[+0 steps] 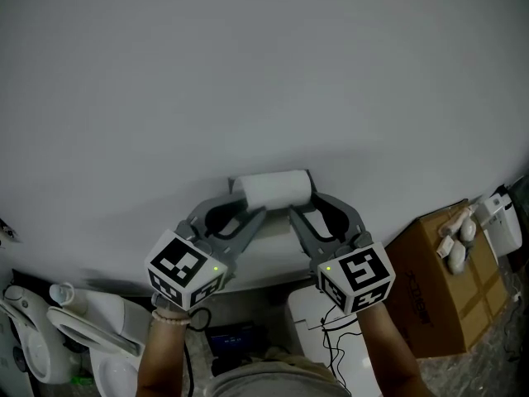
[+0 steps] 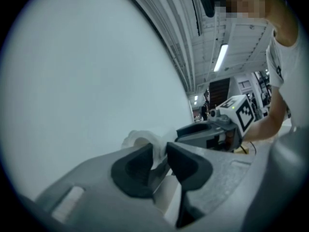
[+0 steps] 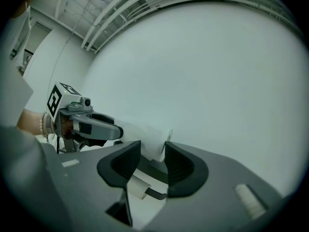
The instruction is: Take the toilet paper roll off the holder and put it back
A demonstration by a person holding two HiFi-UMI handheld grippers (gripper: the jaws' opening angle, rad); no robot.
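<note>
Soft white toilet paper roll, ends pinched in left claw, right claw.

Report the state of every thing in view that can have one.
white toilet paper roll: lying level, pinched at both ends.
left gripper: shut on the roll's end rim.
right gripper: shut on the roll's other end.
brown cardboard box: closed, with white objects lying on top.
</note>
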